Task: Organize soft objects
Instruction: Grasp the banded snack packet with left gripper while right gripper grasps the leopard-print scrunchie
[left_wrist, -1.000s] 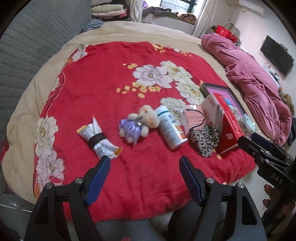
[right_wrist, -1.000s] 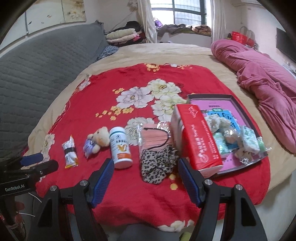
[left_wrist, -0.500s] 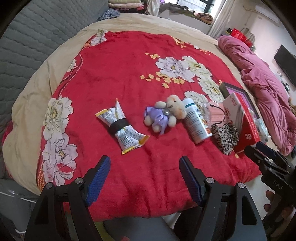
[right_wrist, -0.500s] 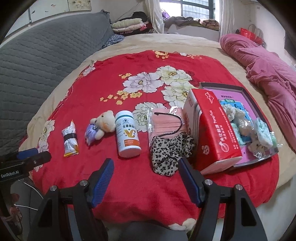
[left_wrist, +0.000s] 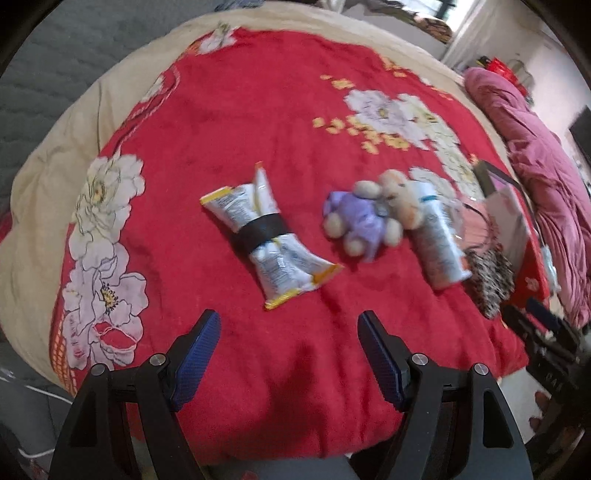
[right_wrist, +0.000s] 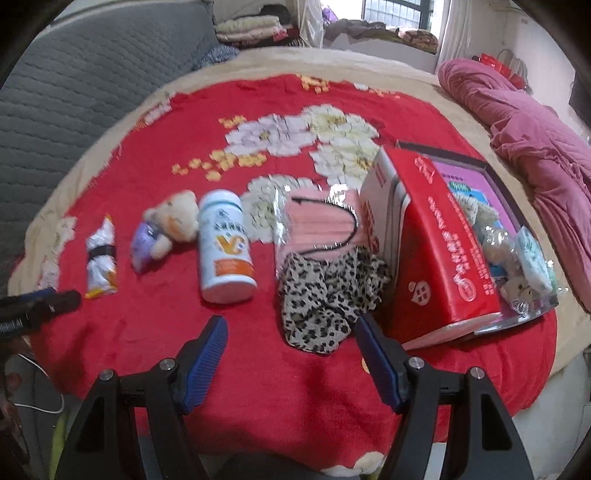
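left gripper (left_wrist: 289, 345) (jaws apart), banded sachets (left_wrist: 265, 236)

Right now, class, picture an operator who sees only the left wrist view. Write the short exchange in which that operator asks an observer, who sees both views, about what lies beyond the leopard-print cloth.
Operator: What is the red thing past the cloth?
Observer: A red tissue pack, lying tilted with its far side up on a dark-rimmed tray.
Operator: What is in that tray?
Observer: Small wrapped packets and fluffy pieces, over a purple sheet.
Operator: Is the right gripper carrying anything?
Observer: No. The right gripper has its jaws open and empty, close in front of the leopard-print cloth.
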